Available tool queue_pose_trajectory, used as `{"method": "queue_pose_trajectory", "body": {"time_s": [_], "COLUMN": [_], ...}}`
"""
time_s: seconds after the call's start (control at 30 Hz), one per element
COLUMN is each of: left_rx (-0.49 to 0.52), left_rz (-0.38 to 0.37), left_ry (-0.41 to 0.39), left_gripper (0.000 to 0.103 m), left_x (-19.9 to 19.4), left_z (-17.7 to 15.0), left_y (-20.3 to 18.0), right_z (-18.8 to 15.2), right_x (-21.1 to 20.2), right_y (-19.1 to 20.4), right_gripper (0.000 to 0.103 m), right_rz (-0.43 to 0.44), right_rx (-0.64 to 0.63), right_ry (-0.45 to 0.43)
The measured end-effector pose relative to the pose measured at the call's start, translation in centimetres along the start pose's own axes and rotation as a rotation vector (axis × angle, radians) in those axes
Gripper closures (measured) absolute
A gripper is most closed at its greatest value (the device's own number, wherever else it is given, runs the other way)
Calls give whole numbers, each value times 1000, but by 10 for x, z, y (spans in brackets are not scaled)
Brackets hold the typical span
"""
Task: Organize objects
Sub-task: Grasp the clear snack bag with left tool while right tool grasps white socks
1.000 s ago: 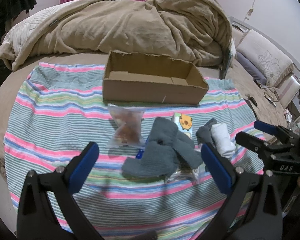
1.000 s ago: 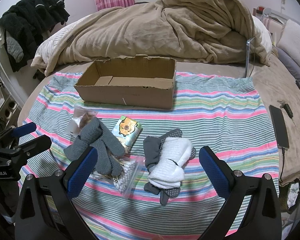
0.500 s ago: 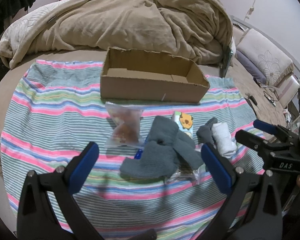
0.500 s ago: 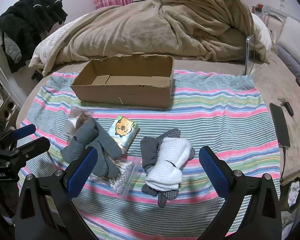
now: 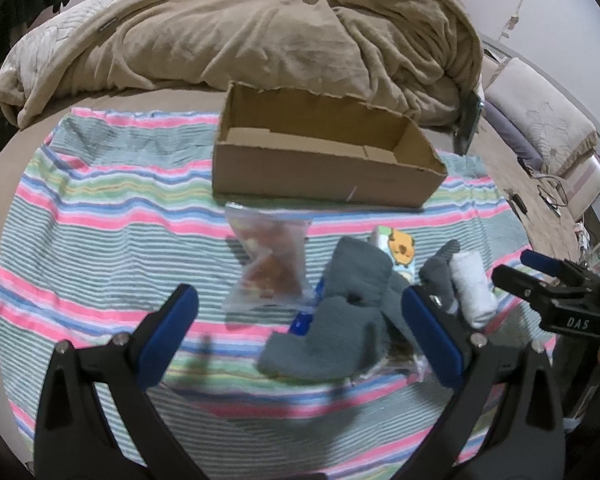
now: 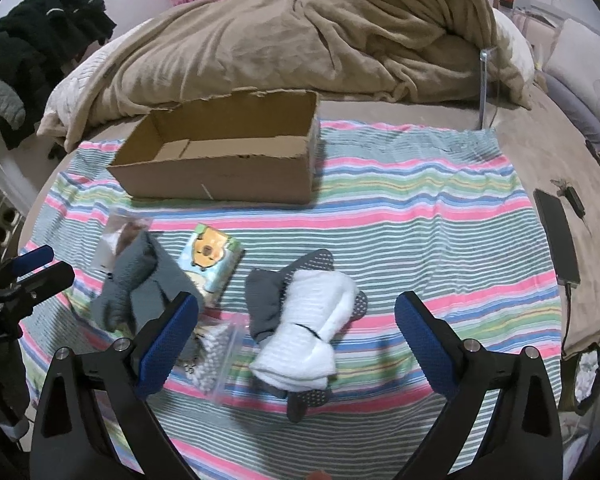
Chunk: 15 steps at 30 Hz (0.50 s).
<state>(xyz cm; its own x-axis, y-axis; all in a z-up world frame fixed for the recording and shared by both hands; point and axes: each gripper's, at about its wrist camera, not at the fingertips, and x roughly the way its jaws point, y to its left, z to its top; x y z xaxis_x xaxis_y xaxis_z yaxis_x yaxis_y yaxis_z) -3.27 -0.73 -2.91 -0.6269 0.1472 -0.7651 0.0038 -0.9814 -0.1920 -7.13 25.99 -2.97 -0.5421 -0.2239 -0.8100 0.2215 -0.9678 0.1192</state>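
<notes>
- The left tongs (image 5: pixel 296 320) hang wide apart with nothing held, above the near part of a striped cloth (image 5: pixel 100 216).
- Between their blue pads (image 5: pixel 168 332) lie a clear bag of brownish snacks (image 5: pixel 270 256) and, toward the right pad, a grey sock (image 5: pixel 340 320) heaped partly over the bag's corner.
- Just past the right pad sits a small packet with an orange cartoon face (image 5: pixel 400 248), its edge under the grey sock.
- The right tongs (image 6: pixel 296 332) are likewise spread wide and hold nothing, hovering over the same cloth.
- Between their pads lies a white sock bundle (image 6: pixel 312 336) resting on a dark grey sock with grip dots (image 6: pixel 268 300).
- Against the left pad of the right tongs lies a clear bag of small white beads (image 6: pixel 216 352), partly hidden behind that pad; whether it touches the pad I cannot tell.
- Beyond both tongs, at the far side of the cloth, an open cardboard box (image 6: pixel 220 176) stands upright, well apart from the socks.
- Behind the box a tan blanket (image 6: pixel 320 40) is piled on the bed.
- Far right of the right tongs, off the cloth, a dark phone (image 6: pixel 556 240) lies flat.
</notes>
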Motion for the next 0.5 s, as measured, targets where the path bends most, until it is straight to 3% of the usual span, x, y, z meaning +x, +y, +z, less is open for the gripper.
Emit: {"method": "queue_pose_trajectory", "body": {"time_s": [0.1, 0.33, 0.5], "left_rx": [-2, -7, -19], "left_rz": [13, 38, 41], "left_ry": [26, 56, 72], "left_gripper": [8, 10, 18], "left_x": [10, 31, 49], "left_z": [0, 1, 4], "left_y": [4, 14, 22], "right_z": [-1, -3, -5], "right_x": [7, 24, 36], "right_y": [-5, -21, -24], "right_gripper": [4, 8, 13], "right_rz": [-3, -19, -4], "right_rx": [5, 23, 24], "right_ry": [15, 56, 91]}}
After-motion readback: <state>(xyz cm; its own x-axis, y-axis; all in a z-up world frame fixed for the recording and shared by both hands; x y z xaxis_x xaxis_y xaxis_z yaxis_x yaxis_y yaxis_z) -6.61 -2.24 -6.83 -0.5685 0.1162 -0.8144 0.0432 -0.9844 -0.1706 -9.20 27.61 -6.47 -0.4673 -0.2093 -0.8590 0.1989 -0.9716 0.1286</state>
